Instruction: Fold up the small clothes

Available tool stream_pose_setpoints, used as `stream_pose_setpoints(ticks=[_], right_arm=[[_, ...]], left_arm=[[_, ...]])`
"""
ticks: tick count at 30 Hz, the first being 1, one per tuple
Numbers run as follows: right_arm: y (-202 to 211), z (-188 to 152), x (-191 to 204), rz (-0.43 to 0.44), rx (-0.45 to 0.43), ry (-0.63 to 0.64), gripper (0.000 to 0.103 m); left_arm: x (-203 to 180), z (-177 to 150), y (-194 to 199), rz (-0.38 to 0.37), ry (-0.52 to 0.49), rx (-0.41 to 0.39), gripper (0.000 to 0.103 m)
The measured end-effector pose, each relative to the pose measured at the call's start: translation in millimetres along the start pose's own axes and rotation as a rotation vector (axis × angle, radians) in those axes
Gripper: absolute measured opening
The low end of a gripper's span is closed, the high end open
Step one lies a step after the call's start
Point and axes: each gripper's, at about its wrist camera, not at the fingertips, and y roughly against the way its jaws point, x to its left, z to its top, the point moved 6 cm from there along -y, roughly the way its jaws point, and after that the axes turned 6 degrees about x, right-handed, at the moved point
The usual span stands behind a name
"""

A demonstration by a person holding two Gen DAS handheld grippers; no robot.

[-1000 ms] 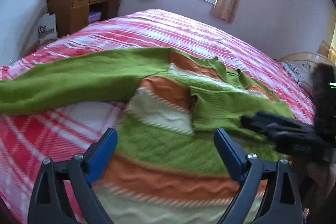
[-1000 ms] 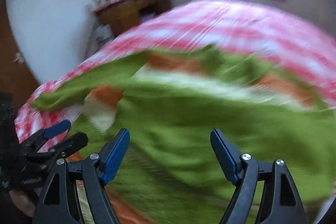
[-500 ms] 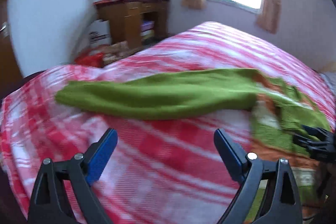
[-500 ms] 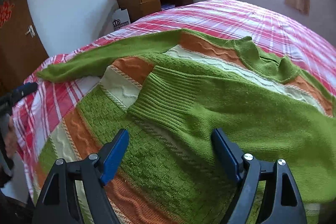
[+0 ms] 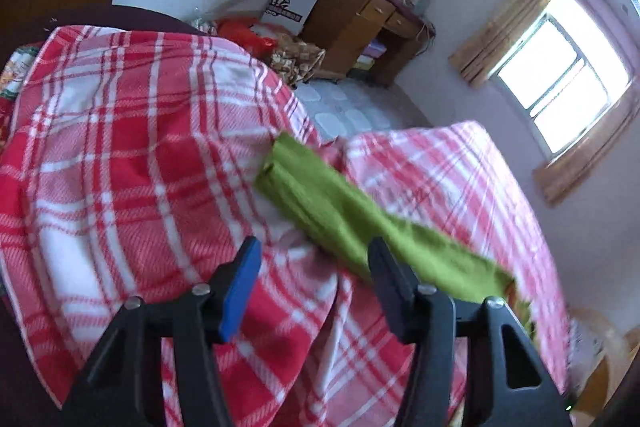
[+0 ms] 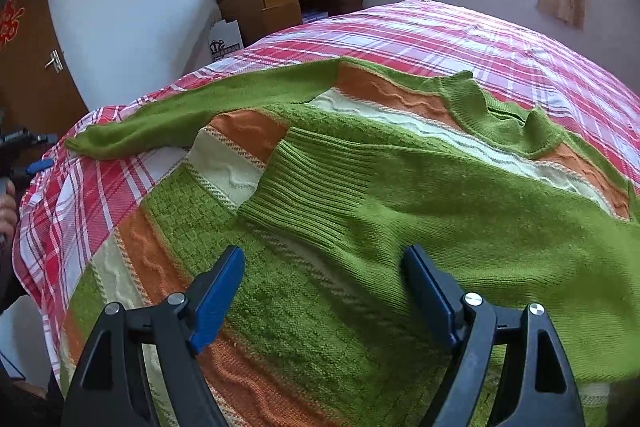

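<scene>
One sweater, two tongs.

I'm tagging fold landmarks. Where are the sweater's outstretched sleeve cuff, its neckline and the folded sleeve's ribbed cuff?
outstretched sleeve cuff [image 6: 86,145], right wrist view, sleeve tip
neckline [image 6: 508,115], right wrist view, collar rim
ribbed cuff [image 6: 304,183], right wrist view, ribbing

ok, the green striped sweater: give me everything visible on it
The green knit sweater with orange and cream stripes lies flat on the red plaid bedspread, ribbed collar toward the window. One plain green sleeve is folded across the body, ribbed cuff on the chest; the other sleeve stretches out toward the bed's edge. Both claws, right and left, are open and hold nothing.
</scene>
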Motion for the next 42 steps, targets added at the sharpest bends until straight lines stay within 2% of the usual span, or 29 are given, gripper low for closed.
stream_pose_setpoints(ticks=[7, 14, 15, 16, 17, 19, 26, 36, 42], right_arm=[[2, 0, -2, -0.005, -0.01, -0.01, 0.082], [3, -1, -3, -0.006, -0.014, -0.013, 0.082], [3, -1, -3, -0.006, -0.014, -0.014, 0.082], [3, -1, -3, -0.006, -0.015, -0.014, 0.082], [3, -1, -3, -0.006, -0.015, -0.015, 0.082], [3, 0, -4, -0.008, -0.015, -0.016, 0.082], [3, -1, -4, -0.006, -0.016, -0.017, 0.082], [4, -1, -8, 0.007, -0.024, -0.04, 0.082], [4, -1, -8, 0.009, -0.027, -0.045, 0.082]], left_arm=[[8, 18, -18, -0.037, 0.094, 0.015, 0.057], [13, 28, -48, 0.031, 0.091, 0.028, 0.055], [14, 30, -52, 0.047, 0.087, 0.021, 0.042], [15, 31, -52, 0.047, 0.084, 0.017, 0.021], [13, 33, -53, 0.043, 0.069, 0.019, 0.012], [10, 33, -47, 0.041, 0.038, 0.006, 0.006], [-19, 47, -11, -0.022, -0.05, -0.071, 0.006], [-72, 67, 30, -0.14, -0.117, -0.134, 0.005], [-102, 71, 44, -0.179, -0.176, -0.161, 0.005]])
